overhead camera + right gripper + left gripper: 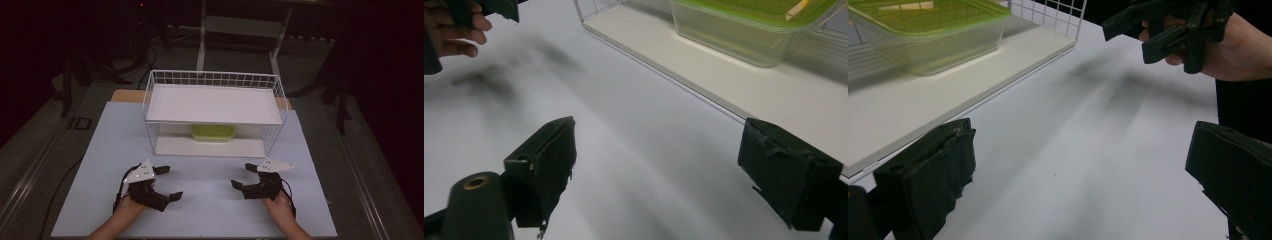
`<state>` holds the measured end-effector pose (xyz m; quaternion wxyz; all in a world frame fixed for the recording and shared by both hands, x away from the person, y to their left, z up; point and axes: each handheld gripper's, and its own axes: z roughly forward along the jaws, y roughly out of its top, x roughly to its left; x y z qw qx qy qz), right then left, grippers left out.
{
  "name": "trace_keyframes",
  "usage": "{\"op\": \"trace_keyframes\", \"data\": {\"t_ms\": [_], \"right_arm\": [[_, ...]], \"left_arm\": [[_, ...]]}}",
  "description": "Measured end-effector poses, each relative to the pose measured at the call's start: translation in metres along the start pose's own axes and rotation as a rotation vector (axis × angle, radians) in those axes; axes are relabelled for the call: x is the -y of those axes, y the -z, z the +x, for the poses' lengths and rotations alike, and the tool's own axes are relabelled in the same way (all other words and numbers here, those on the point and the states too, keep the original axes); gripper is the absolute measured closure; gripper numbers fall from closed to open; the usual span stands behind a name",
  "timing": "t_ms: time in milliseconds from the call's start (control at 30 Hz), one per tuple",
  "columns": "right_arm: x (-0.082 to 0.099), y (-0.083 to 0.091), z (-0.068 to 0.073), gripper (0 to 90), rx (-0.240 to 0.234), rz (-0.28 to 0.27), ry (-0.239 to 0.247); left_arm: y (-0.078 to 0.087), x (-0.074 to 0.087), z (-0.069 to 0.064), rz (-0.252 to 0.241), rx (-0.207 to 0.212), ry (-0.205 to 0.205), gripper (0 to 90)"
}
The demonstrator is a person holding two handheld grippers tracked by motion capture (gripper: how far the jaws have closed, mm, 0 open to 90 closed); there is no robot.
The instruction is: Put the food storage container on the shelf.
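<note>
White table (200,200); green-lidded container (212,133) unlabelled; grippers wide apart.

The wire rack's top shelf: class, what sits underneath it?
Under the top shelf of the wire rack, a clear container with a green lid rests on the lower shelf. The shelf above hides the container's rear; its contents are unclear.
</note>
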<state>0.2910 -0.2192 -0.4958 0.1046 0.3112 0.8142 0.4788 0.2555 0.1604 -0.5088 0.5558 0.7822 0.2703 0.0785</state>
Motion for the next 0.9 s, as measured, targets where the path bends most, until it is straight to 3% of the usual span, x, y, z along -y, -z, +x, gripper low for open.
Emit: {"op": "trace_keyframes", "data": {"t_ms": [133, 300, 900], "right_arm": [[0.0005, -0.0019, -0.0011, 15.1, -0.006, 0.010, 0.024], [0.0012, -0.0060, -0.0004, 14.6, -0.033, 0.027, 0.060], [0.0023, -0.0078, -0.0043, 14.7, -0.044, 0.039, 0.044]], "left_arm": [[-0.0014, 0.0000, -0.0022, 0.009, -0.004, -0.027, 0.2], [-0.0019, -0.0004, -0.0014, 0.004, 0.007, -0.024, 0.2], [0.0020, 0.0039, 0.0059, 0.002, -0.009, 0.009, 0.2]]}}
